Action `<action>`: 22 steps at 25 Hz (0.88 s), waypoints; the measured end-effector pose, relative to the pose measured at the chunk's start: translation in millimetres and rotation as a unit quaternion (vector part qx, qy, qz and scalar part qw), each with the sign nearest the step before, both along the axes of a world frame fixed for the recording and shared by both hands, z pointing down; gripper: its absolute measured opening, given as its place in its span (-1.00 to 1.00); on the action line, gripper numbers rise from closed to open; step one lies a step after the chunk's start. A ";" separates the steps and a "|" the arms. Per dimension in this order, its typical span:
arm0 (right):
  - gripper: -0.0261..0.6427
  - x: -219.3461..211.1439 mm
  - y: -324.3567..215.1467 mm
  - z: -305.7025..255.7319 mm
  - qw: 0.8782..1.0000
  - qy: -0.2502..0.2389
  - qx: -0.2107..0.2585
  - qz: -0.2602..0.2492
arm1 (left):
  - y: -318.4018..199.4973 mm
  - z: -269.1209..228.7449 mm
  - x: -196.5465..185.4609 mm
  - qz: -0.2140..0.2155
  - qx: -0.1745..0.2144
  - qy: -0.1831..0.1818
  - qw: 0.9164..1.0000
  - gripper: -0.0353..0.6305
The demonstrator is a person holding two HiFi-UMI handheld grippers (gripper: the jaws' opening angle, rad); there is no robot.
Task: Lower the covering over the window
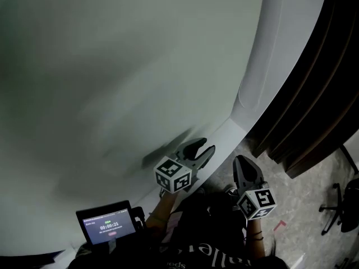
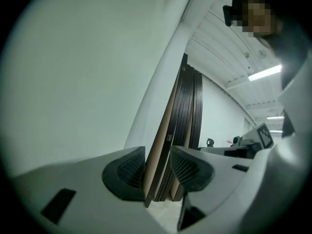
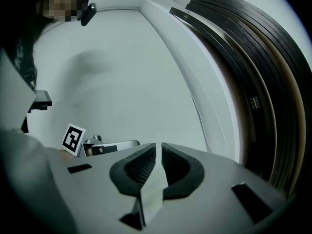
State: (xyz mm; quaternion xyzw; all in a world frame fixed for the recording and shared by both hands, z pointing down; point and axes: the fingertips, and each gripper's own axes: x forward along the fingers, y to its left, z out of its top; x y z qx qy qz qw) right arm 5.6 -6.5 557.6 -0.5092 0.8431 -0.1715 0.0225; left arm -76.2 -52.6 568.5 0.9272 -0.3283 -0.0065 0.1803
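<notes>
Left gripper [image 2: 158,152]: jaws wide apart, nothing between the pads, only the dark stacked panels [image 2: 187,111] far off in the gap. Right gripper [image 3: 158,147]: jaws together bar a sliver, and I can't make out anything pinched. The pale grey smooth window covering [image 1: 112,66] lies ahead and left of both sets of fingers. Left tips sit close to its lower edge, contact unclear. Right tips are further right, clear of it.

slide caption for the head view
Left gripper open, right gripper shut, before a pale surface beside dark boards.
</notes>
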 end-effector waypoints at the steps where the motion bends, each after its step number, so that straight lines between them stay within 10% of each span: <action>1: -0.86 -1.4 2.6 -2.9 1.000 -0.004 -0.005 -0.004 | 3.8 -3.5 -0.5 -0.001 -0.001 0.004 1.000 -0.41; 22: -0.86 79.5 230.8 -78.3 0.996 0.018 -0.023 -0.081 | 256.8 -100.0 105.2 -0.050 0.008 0.009 0.999 -0.42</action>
